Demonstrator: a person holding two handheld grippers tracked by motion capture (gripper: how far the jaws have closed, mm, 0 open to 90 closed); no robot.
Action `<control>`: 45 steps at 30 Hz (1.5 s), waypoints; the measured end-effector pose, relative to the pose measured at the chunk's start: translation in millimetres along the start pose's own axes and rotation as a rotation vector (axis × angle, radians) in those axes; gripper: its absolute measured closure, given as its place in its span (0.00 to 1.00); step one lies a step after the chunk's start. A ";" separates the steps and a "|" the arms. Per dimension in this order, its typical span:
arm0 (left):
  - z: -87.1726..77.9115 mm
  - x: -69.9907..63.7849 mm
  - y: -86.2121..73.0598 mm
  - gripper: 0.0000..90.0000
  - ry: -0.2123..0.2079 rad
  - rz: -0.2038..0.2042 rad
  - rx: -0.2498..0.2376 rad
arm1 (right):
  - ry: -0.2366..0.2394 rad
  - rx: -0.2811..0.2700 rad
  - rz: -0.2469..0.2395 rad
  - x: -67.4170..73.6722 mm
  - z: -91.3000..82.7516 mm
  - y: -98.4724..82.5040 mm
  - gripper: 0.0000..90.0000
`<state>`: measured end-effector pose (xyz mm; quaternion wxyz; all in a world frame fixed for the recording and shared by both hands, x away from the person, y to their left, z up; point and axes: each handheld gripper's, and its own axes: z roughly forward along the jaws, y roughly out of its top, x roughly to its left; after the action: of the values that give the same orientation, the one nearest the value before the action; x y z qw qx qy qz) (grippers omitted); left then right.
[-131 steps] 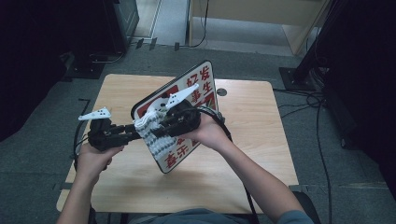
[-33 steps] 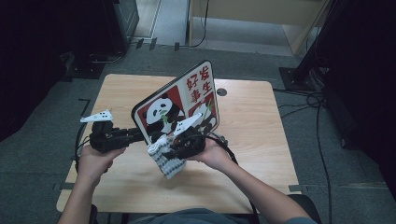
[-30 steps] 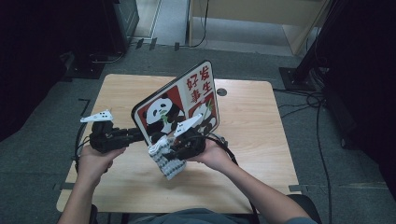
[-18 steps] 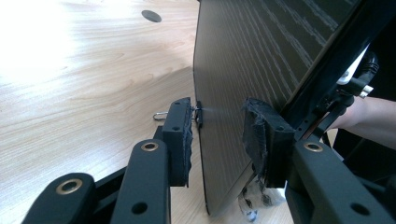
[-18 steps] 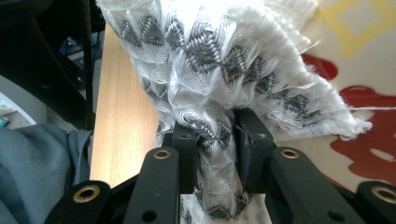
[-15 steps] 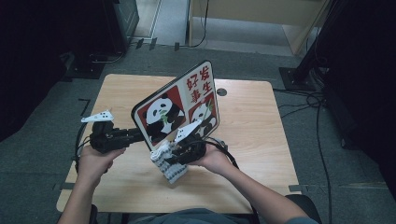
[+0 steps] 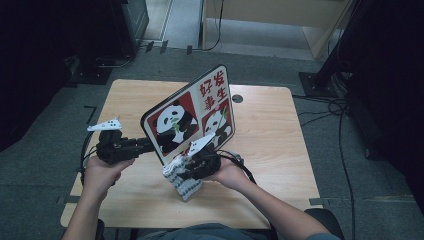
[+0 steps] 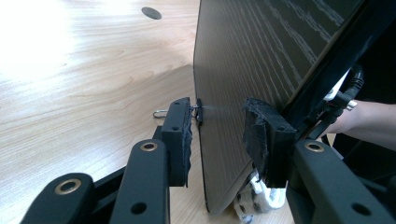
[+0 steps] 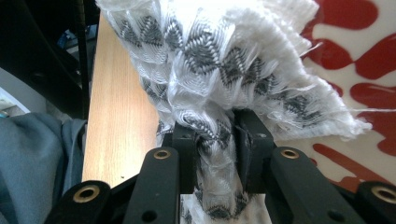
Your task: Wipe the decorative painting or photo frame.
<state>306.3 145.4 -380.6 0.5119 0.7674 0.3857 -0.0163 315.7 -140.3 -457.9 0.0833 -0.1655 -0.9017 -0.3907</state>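
The right gripper (image 9: 215, 135) is clamped on a bunched white cloth (image 9: 219, 70) with a grey zigzag weave, its two jaws pinching a fold of fabric while the rest billows out ahead of them. Directly beyond that cloth, and touching or very nearly touching it, is the printed face of the panda board (image 7: 192, 117), whose red and white pattern lies behind the fabric in the right gripper view. From above, the right gripper (image 7: 192, 167) sits at the board's low near corner, so the panel rises away from it, up and toward the far side of the wooden table (image 7: 280, 150); that is the board's long axis, tilted with one edge down near the tabletop. I judge that any wiping stroke has to travel along that slope, away from the right hand. The left gripper (image 8: 217, 126) is on the opposite side: its jaws straddle the board's lower left edge, the dark back of the panel (image 8: 261, 60) running between them. The left pad lies at a small metal clip on the edge; the right pad stands just off the back, so whether the grip is firm I cannot tell. In the high view the left gripper (image 7: 142, 146) reaches in from the board's left, steadying it.
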 end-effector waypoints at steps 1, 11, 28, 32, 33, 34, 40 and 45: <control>0.0 0.0 0.0 0.69 0.001 0.000 0.000 | 0.000 0.004 0.003 -0.1 0.5 -0.3 0.81; -0.4 0.9 0.2 0.67 0.005 0.003 -0.002 | 0.003 0.018 0.004 4.1 -0.4 3.5 0.82; -4.8 6.2 0.4 0.53 0.035 -0.003 -0.006 | 0.029 -0.029 -0.019 21.8 -27.0 39.9 0.83; -8.1 7.7 1.0 0.51 0.037 -0.007 -0.012 | 0.042 -0.033 -0.032 27.4 -32.8 49.9 0.83; -8.9 8.0 1.3 0.51 0.037 -0.004 -0.012 | 0.044 -0.033 -0.037 29.1 -33.8 52.5 0.83; -9.6 8.2 1.6 0.50 0.038 -0.002 -0.010 | 0.047 -0.035 -0.040 30.5 -34.8 54.8 0.83; -13.1 9.5 1.6 0.47 0.040 -0.007 -0.008 | 0.071 -0.032 -0.044 39.3 -39.8 71.1 0.83; -18.4 9.3 0.5 0.46 0.053 -0.004 -0.011 | 0.084 -0.039 -0.073 44.4 -41.3 83.3 0.83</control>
<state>306.4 165.3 -375.4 0.5057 0.7640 0.4007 0.0050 305.5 -106.9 -360.9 0.1034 -0.1179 -0.8949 -0.4177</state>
